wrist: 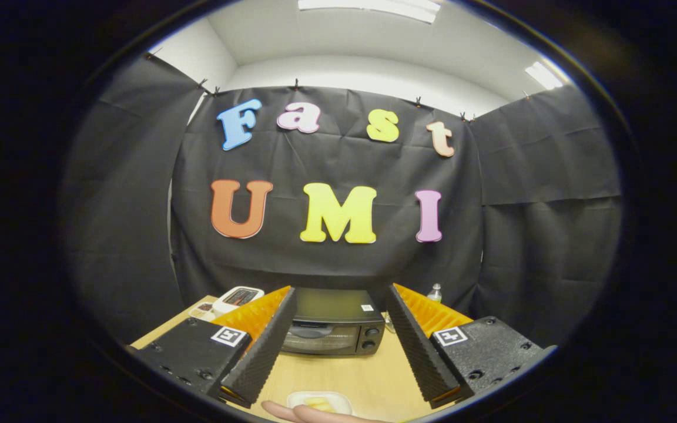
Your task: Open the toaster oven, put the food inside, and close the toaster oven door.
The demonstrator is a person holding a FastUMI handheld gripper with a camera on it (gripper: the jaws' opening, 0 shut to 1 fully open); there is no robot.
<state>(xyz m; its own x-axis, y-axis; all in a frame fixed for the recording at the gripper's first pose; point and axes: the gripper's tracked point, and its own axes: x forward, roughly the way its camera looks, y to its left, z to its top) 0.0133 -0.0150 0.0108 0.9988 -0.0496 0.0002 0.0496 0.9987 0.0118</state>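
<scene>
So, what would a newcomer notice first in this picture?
The black toaster oven, door shut, stands at the far end of the wooden table, seen between the open fingers of the hand-held gripper. Nearer, between the fingertips, a white dish of food sits with a person's hand at it.

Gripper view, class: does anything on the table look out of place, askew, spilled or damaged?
Nothing stands out. The toaster oven sits upright, door shut, beyond the open gripper. The dish of food rests level between the fingers, nothing spilled, with a hand at its near edge.
</scene>
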